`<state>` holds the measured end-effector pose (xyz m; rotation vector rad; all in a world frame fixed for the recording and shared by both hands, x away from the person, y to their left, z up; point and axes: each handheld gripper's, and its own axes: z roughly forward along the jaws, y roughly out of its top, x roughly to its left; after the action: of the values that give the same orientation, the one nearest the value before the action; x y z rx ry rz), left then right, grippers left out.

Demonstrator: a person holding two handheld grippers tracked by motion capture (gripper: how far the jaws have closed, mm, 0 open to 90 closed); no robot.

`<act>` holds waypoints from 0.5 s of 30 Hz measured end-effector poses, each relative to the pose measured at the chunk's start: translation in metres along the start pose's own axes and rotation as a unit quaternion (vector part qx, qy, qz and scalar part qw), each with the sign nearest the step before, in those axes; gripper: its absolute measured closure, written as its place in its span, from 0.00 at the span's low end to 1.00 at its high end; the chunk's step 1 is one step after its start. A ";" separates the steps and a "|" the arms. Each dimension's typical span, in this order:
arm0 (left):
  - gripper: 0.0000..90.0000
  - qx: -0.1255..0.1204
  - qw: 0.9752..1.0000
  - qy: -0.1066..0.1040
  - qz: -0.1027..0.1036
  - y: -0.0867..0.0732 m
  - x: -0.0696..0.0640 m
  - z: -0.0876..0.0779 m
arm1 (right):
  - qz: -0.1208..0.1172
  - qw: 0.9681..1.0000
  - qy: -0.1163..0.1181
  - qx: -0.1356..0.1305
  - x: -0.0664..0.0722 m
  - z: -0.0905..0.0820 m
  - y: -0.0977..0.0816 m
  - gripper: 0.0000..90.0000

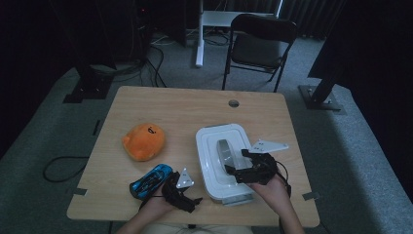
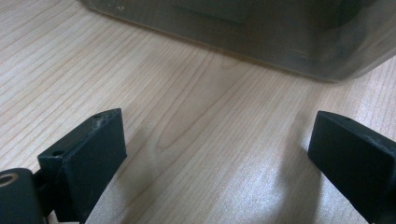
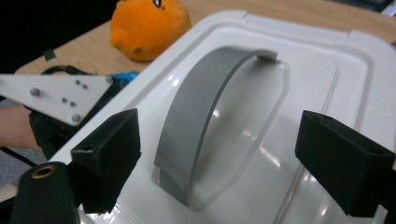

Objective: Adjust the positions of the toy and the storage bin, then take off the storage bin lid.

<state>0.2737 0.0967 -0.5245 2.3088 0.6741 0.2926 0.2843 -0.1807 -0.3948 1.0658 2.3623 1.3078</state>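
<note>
White lidded box (image 1: 214,146) with arched grey handle (image 3: 205,112) near tabletop (image 1: 185,105) front edge, right gripper (image 3: 233,163) jaws spread astride handle, left gripper (image 2: 219,158) jaws apart, empty.

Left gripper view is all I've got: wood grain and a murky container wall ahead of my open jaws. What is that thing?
Observer: A white storage box with its lid on; a grey arched handle sits in the lid's recess.
Operator: Where's the right gripper?
Observer: The right gripper hovers over the lid, jaws open on either side of the handle, not touching it.
Operator: Anything else near my left gripper?
Observer: A blue toy car lies just left of the left gripper, near the table's front edge.
Operator: And beyond it?
Observer: An orange plush toy rests farther back, left of the box.
</note>
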 end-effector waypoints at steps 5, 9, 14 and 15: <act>0.05 0.000 1.000 0.000 0.001 0.000 0.000 0.000 | -0.011 1.000 -0.004 0.020 0.007 0.002 -0.002 0.21; 0.05 0.001 1.000 0.000 0.001 0.000 0.000 0.000 | -0.016 1.000 -0.001 0.026 0.012 0.003 -0.003 0.24; 0.05 0.000 1.000 0.000 0.001 0.000 0.000 0.000 | -0.036 0.999 -0.023 0.027 0.017 0.004 -0.004 0.33; 0.05 0.000 1.000 0.000 0.001 0.000 0.000 0.000 | -0.042 0.998 -0.034 0.027 0.018 0.004 -0.004 0.35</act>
<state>0.2736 0.0973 -0.5245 2.3102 0.6727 0.2930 0.2720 -0.1669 -0.3976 0.9990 2.3779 1.1661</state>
